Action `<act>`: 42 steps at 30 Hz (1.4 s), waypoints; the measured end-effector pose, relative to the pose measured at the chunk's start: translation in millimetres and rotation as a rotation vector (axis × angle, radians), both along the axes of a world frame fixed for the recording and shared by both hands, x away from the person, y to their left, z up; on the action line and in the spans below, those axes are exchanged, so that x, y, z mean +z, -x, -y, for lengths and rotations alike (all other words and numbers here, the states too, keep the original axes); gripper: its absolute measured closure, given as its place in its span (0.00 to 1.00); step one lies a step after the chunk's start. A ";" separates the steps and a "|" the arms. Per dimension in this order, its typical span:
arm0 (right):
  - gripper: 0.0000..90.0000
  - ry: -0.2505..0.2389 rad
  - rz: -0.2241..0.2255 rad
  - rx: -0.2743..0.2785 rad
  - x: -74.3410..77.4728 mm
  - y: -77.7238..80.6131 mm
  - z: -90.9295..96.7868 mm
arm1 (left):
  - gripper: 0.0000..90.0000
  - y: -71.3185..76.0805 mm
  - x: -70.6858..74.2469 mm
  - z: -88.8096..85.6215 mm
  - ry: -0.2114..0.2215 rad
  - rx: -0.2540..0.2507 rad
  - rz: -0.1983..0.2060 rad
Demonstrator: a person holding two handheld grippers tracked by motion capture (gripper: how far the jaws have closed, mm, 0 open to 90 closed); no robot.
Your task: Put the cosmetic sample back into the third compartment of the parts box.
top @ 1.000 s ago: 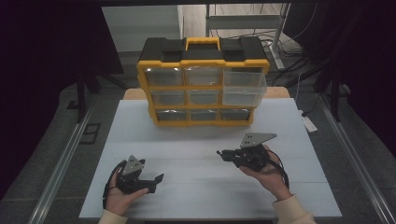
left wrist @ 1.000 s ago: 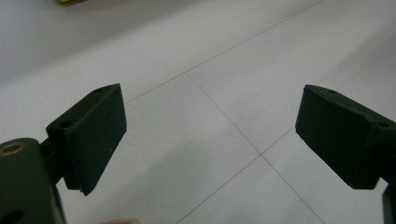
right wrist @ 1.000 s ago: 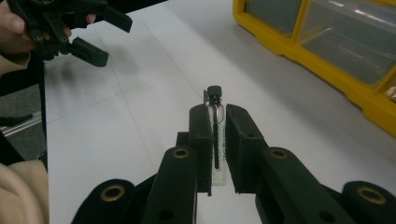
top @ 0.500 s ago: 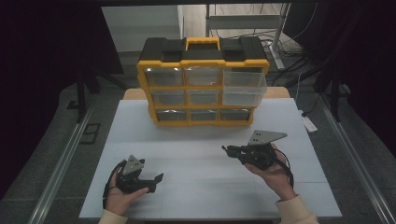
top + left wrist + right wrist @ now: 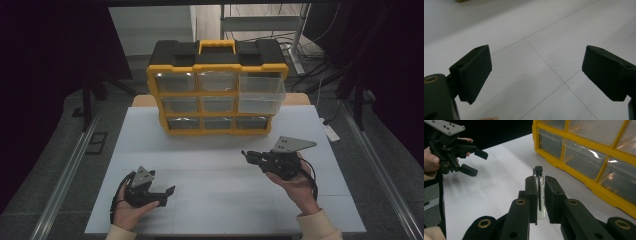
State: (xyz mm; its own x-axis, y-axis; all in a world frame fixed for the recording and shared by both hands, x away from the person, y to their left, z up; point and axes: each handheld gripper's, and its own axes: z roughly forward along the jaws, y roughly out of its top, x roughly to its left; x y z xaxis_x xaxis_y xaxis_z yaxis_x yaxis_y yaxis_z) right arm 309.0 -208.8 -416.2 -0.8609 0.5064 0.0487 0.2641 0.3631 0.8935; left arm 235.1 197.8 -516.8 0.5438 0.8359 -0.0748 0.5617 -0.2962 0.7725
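Right hand-held gripper (image 5: pixel 541 185): black, two-jaw, jaws drawn narrow and clamped on a small clear glass vial (image 5: pixel 540 195) with a black cap. The vial stands upright between the pads, cap above the jaw tips, a dark stem visible inside the glass. In the high view this hand-held gripper (image 5: pixel 247 154) is raised above the right half of the bench, jaws pointing left, a grey three-cornered plate (image 5: pixel 293 144) on top, held by the right hand (image 5: pixel 300 183) with a cable looping beside the wrist.

Left hand-held gripper (image 5: pixel 536 72): jaws spread wide, nothing between them, bare bench surface below. In the high view it (image 5: pixel 169 195) lies low at the near left of the bench in the left hand (image 5: pixel 127 210), jaws pointing right. In the right gripper view it (image 5: pixel 475 161) appears farther off, jaws apart.

Bench (image 5: pixel 215 165): white top with thin seam lines; the two hand-held grippers well apart on it.

Parts organiser (image 5: pixel 217 90): yellow frame, black top, yellow carry handle, standing upright at the far middle of the bench; a grid of clear drawers on its front. One clear drawer (image 5: pixel 261 94) at the upper right sticks out from the frame. Drawer contents cannot be told.
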 end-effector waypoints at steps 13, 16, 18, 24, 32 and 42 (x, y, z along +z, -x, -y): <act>0.90 -0.045 0.020 -0.033 11.9 2.1 5.0 | 0.11 0.3 0.4 1.0 0.000 -0.005 0.003; 0.90 -0.045 0.022 -0.043 14.4 2.0 6.1 | 0.11 0.5 0.8 1.2 0.012 -0.005 0.004; 0.90 -0.056 0.022 -0.049 15.9 1.2 6.1 | 0.11 0.9 1.7 1.1 0.013 -0.007 0.007; 0.90 -0.063 0.027 -0.048 19.2 1.4 5.7 | 0.11 0.8 1.6 1.2 0.010 -0.010 0.006; 0.90 -0.080 0.041 -0.060 27.6 2.7 9.1 | 0.11 0.9 1.6 0.9 0.009 -0.009 0.005; 0.90 -0.117 0.062 -0.048 41.3 1.8 6.0 | 0.11 1.2 1.4 1.4 0.008 -0.008 0.004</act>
State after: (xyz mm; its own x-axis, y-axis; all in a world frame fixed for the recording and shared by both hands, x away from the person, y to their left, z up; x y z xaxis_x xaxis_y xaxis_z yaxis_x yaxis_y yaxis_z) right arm 307.2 -214.7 -375.0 -0.8391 0.5409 0.0575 0.2217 0.2435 0.9442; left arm 233.8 196.4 -515.5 0.5509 0.8308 -0.0792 0.5563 -0.2949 0.7769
